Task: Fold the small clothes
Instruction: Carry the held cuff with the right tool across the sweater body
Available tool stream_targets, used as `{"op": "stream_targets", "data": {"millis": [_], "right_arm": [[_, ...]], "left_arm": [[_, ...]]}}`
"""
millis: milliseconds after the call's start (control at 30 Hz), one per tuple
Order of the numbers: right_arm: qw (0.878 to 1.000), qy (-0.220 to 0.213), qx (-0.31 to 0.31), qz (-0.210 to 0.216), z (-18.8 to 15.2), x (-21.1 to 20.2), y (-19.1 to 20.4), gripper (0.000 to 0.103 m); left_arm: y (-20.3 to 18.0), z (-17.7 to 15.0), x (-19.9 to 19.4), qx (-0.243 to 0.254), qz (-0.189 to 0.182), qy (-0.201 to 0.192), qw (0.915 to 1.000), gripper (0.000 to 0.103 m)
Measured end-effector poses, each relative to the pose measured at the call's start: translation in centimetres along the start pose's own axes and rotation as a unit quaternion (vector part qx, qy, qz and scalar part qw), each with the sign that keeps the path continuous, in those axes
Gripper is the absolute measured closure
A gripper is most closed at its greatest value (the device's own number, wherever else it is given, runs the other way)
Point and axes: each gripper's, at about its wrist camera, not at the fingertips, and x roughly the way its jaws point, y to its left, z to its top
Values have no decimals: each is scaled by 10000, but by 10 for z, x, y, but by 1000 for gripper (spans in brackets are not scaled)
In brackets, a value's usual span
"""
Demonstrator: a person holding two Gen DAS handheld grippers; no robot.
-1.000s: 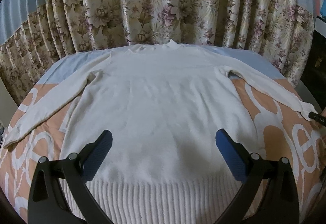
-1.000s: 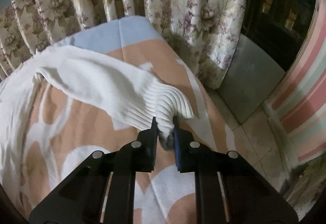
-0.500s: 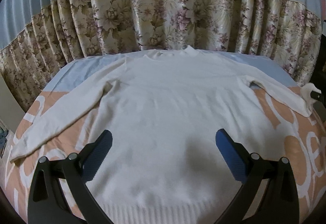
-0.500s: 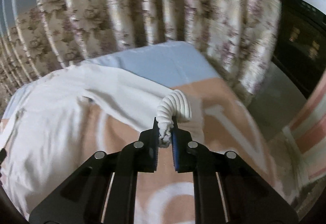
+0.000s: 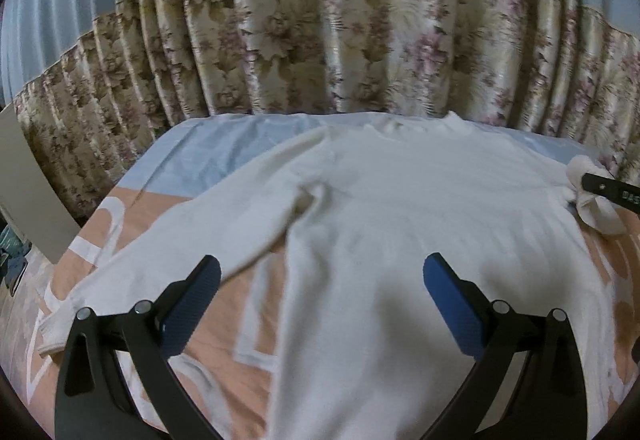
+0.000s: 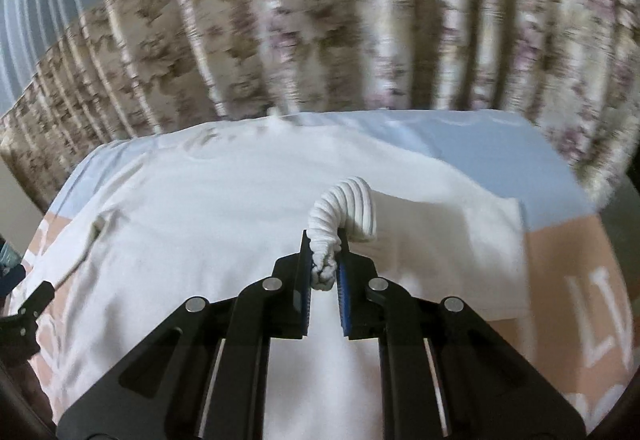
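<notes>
Two grippers frame your view of a white knit long-sleeved sweater (image 5: 404,240) spread flat on the bed with the peach, white and pale-blue patterned cover (image 5: 224,148). Its long axis runs away from you, neck toward the floral pleated curtain (image 5: 320,52) and hem nearest you. Your left gripper (image 5: 320,300) hangs above the lower body of the sweater with its jaws spread wide and nothing between them. Your right gripper (image 6: 323,276) has its jaws clenched on the ribbed cuff of the right sleeve (image 6: 344,216), which is bunched and lifted, held above the chest of the sweater with the sleeve folded inward across the body. Left of you, the other sleeve (image 5: 160,260) lies stretched out diagonally toward the near left corner of the bed.
</notes>
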Motion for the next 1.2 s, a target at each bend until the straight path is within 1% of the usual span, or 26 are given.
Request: {"op": "stream_targets", "data": {"millis": [67,233,500,733,867,1000,1067,1200], "right_arm": [[9998,55,-158,101,9,18,29,92],[9986,155,-385,340,22,44,83,92],[9957,328,-634,584,38,85,148,92],[9924,444,-891,720,49,118,199,92],[9898,482,-1011,878,50,131,228,92],[9894,575,-936,948,47,144,247,92],[9894,592,-900,972,45,146,255,92],[9900,612,-822,968,40,149,269,92]], "left_arm": [[11,2,6,-32,69,33,10000,1],[34,7,20,-91,205,46,9997,1],[65,20,46,-173,343,38,9993,2],[85,27,71,-177,363,77,9992,2],[98,32,85,-152,413,63,9990,2],[117,39,101,-182,447,102,9988,2],[126,45,112,-165,477,159,9986,2],[139,54,124,-121,569,152,9982,2]]}}
